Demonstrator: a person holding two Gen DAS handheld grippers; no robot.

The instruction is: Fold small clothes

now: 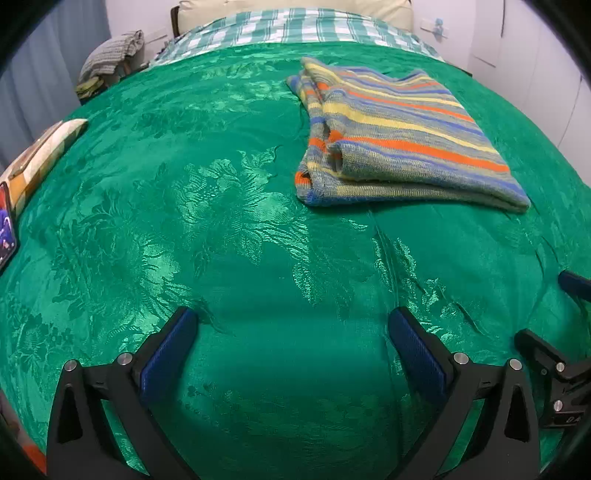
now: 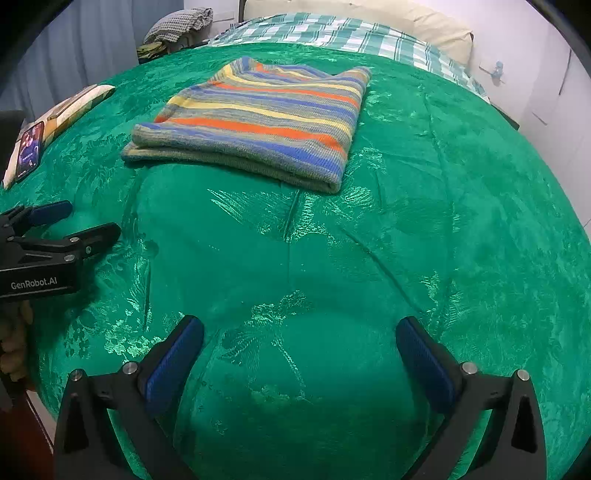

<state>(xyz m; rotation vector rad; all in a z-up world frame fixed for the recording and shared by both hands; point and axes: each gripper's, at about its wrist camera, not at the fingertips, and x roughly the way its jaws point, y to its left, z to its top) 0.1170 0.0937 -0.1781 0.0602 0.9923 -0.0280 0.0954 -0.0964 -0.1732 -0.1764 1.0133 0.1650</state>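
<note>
"GenRobot.AI" in white on the black body of the left gripper (image 2: 74, 221), seen at the left edge of the right wrist view; a partial "DA" on black hardware at the lower right of the left wrist view. No other legible writing.

Striped sweater (image 1: 402, 136) (image 2: 258, 118) folded into a compact rectangle, lying flat on the green bedspread (image 1: 221, 221) (image 2: 443, 221). Knit in grey, blue, yellow and orange bands. Layers stacked, ribbed hem along the near edge, folded sleeve edges bunched at the left side in the left wrist view. Well apart from both grippers, farther up the bed.

Left gripper (image 1: 291, 325) spread wide, blue pads (image 1: 166, 354) holding nothing, just above the bedspread. Right gripper (image 2: 299, 332) likewise wide apart and holding nothing, blue pads (image 2: 173, 358) over bare cloth.

Phone (image 2: 29, 151) with lit screen at the left bed edge, beside a patterned pillow (image 1: 44, 155) (image 2: 70, 107). Checked sheet (image 1: 295, 26) (image 2: 332, 33) and cream pillow (image 2: 369, 18) at the far end.
</note>
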